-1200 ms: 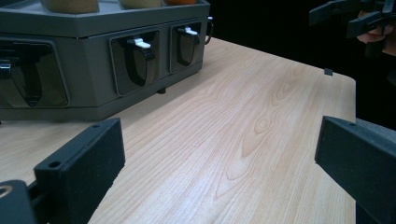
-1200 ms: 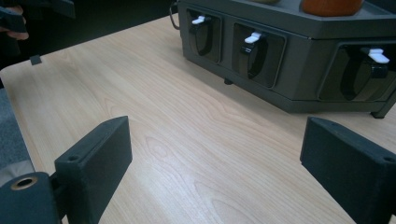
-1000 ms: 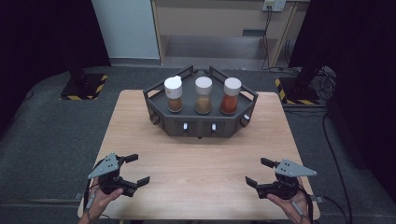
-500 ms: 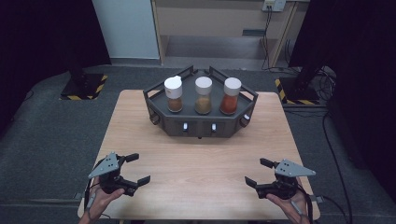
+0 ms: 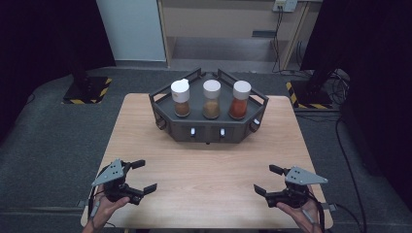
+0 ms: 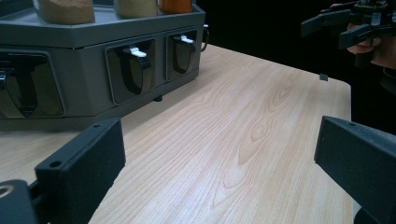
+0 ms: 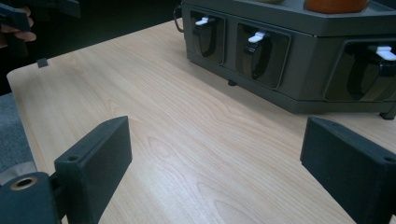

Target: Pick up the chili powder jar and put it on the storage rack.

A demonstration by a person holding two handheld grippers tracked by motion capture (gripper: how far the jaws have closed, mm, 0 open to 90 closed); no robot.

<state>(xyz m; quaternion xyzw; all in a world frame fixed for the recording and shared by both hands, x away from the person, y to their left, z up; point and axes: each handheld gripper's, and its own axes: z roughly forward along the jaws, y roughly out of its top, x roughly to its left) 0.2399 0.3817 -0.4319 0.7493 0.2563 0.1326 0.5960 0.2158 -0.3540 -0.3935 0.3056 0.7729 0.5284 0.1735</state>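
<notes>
Three spice jars (image 5: 212, 99) stand untouched in the grey rack (image 5: 209, 127), well ahead of my left claw (image 5: 143, 175) and right claw (image 5: 269, 179), both released and empty over the desk (image 5: 209, 170); everything remains.

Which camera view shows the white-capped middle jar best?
The high view: the middle jar stands whole, cap to base, in the grey rack. The left gripper view catches its pale contents at the top edge; the right gripper view catches a sliver.
</notes>
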